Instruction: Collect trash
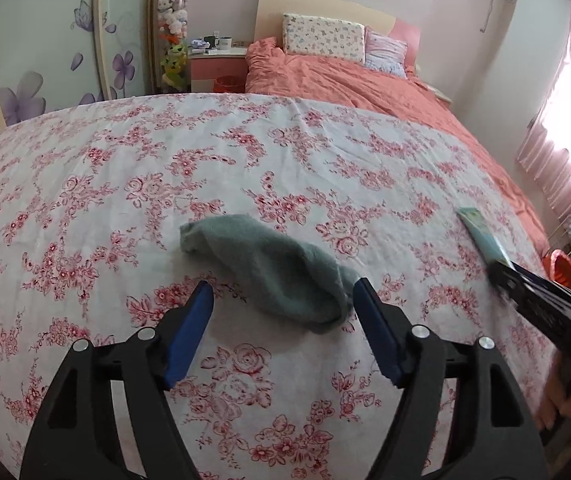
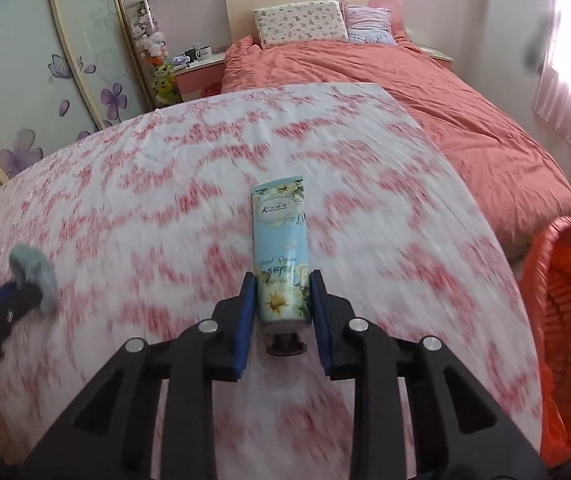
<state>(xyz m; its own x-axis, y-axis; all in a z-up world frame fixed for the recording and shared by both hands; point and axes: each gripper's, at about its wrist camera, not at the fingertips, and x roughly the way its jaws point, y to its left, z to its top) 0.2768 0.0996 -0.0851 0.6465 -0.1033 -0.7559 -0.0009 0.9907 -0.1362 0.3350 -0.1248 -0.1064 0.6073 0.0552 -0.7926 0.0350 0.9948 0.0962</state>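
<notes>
A grey-green fuzzy cloth [image 1: 269, 264] lies on the floral bedspread [image 1: 125, 184]. My left gripper [image 1: 283, 284] is open around its near end, and the blue pads do not press on it. A pale blue hand cream tube [image 2: 281, 240] with daisy print points away from me, cap toward the camera. My right gripper [image 2: 283, 276] is shut on its lower part, blue pads against both sides. In the left wrist view the tube [image 1: 481, 232] sticks out of the blurred right gripper [image 1: 503, 276] at the right. In the right wrist view the cloth [image 2: 33, 268] and left gripper [image 2: 13, 292] show at the far left.
An orange-red plastic basket [image 2: 565, 300] stands on the floor off the spread's right edge, also visible as a basket rim [image 1: 565, 268]. Beyond lies a salmon duvet [image 2: 445, 100] with pillows [image 2: 299, 22]. A nightstand [image 1: 217, 64] and a wardrobe with purple flowers [image 1: 45, 60] are at the back left.
</notes>
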